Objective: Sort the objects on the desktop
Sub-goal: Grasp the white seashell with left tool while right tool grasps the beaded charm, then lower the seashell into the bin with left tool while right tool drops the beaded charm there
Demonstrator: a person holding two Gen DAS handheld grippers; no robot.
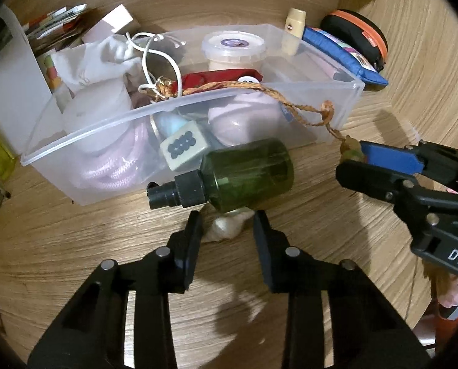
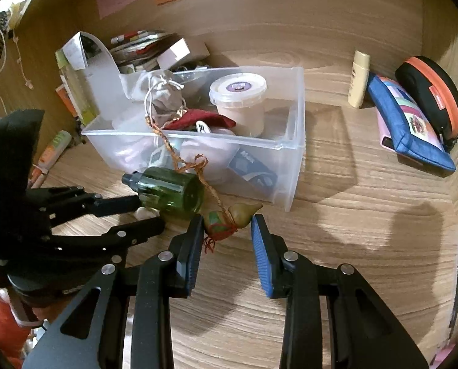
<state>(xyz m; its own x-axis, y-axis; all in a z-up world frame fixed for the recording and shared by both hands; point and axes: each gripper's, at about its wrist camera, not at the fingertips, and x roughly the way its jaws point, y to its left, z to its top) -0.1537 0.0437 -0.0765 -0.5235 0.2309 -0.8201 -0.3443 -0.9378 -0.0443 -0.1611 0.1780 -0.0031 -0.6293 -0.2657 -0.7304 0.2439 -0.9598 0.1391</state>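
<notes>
The wooden table point(image 2: 336, 215) carries a clear plastic bin point(image 2: 293, 141) crowded with small things: a white lidded tub point(image 2: 238, 90), a red pouch point(image 2: 204, 121), a grey drawstring bag point(image 2: 162, 92) and a coil of pink rope point(image 1: 112, 169). To the bin's right, well apart from it, a blue zip pouch point(image 2: 413, 129) leans against a black case with an orange rim point(image 2: 428, 95), with a cream tube point(image 2: 358, 78) standing near them.

Just in front of the bin, a green bottle point(image 1: 247, 175) with a black pump cap lies on its side above a small white lump point(image 1: 225, 227). The left gripper point(image 1: 227, 224) has its jaws apart, holding nothing, tips just short of the bottle.

The right gripper point(image 2: 227, 224) also has its jaws wide, flanking a small gourd charm point(image 2: 232, 215) on the table without clamping it. The charm's orange braided cord point(image 2: 179, 156) runs up over the bin's front wall.
</notes>
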